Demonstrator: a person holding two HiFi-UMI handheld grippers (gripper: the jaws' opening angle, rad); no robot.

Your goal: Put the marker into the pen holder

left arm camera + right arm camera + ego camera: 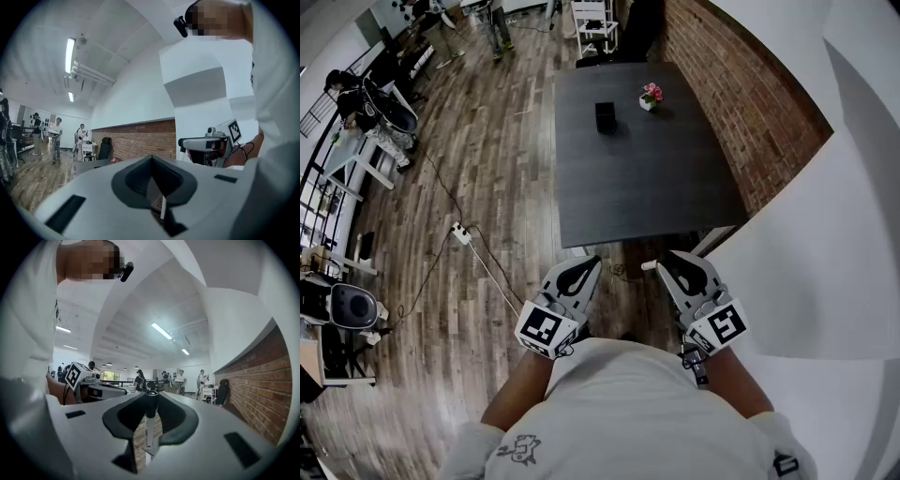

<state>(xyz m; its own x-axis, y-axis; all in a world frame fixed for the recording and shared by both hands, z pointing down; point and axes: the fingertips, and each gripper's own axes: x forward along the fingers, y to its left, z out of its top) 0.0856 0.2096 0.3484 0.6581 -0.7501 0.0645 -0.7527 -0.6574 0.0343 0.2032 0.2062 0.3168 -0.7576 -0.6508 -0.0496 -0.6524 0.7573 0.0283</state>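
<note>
The black pen holder [605, 116] stands on the far half of a dark table [656, 187]. A marker with a black cap [151, 401] and a white body [148, 432] stands upright between the jaws of my right gripper [150, 420], which is shut on it. In the head view the marker's white end [648, 265] pokes out left of the right gripper [675, 267]. Both grippers hang close to my body, short of the table's near edge. My left gripper [584, 267] has its jaws together with nothing in them. The left gripper [152, 187] points toward the brick wall.
A small pot of pink flowers [652, 96] sits on the table right of the pen holder. A brick wall [741, 103] runs along the table's right side. A power strip and cable [461, 232] lie on the wooden floor at the left. People stand far off.
</note>
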